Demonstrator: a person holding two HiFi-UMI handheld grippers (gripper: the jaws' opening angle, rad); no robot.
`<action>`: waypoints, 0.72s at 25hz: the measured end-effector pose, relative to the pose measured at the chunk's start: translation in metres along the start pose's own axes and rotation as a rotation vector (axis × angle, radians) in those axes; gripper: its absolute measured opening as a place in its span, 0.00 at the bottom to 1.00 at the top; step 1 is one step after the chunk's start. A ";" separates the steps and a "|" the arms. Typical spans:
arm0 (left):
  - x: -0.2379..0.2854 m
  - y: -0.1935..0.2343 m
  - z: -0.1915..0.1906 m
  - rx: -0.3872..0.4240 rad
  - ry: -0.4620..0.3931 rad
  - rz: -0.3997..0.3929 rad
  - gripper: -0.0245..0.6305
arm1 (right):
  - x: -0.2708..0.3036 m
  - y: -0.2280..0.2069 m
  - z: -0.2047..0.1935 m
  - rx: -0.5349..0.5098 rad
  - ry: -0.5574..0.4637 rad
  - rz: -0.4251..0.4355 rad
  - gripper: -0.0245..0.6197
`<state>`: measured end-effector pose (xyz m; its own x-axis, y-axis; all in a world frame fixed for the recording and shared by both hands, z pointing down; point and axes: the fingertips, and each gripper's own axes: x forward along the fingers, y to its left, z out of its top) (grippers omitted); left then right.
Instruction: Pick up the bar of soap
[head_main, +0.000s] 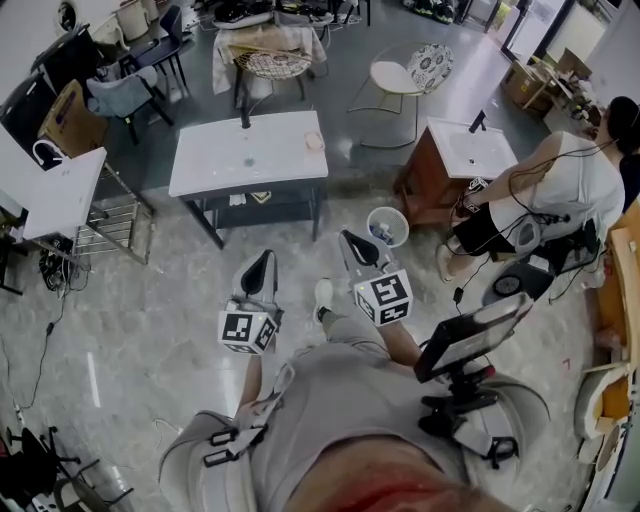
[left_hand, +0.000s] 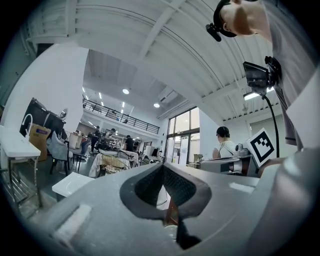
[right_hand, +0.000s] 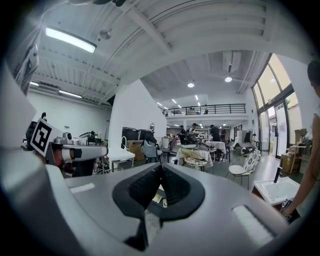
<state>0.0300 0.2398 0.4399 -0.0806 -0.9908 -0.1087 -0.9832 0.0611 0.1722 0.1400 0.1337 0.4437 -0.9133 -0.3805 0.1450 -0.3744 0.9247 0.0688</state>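
White table (head_main: 230, 160) bearing soap (head_main: 314, 141), bin (head_main: 402, 237) beside

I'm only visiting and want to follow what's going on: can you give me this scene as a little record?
left claw: shut, empty, in the air
right claw: shut, empty, in the air
soap: on the white table, near its right edge, untouched
claws to soap: far apart, table lies ahead
bin: on the floor by the table's near right corner
person: seated at the right

No legible text, brand, number; only square coded markers (head_main: 240, 327) on left tongs (head_main: 262, 256), right tongs (head_main: 349, 238).
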 end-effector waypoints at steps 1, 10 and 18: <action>0.004 0.003 0.000 0.002 -0.001 0.003 0.03 | 0.004 -0.003 0.000 0.002 -0.002 0.000 0.04; 0.064 0.024 -0.008 0.012 0.008 -0.001 0.03 | 0.056 -0.043 -0.005 0.028 -0.017 0.003 0.04; 0.139 0.061 -0.008 0.030 0.016 0.006 0.03 | 0.124 -0.094 -0.002 0.046 -0.024 0.016 0.04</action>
<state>-0.0400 0.1052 0.4433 -0.0840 -0.9922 -0.0919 -0.9872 0.0703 0.1432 0.0622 -0.0003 0.4573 -0.9226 -0.3660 0.1222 -0.3662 0.9303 0.0213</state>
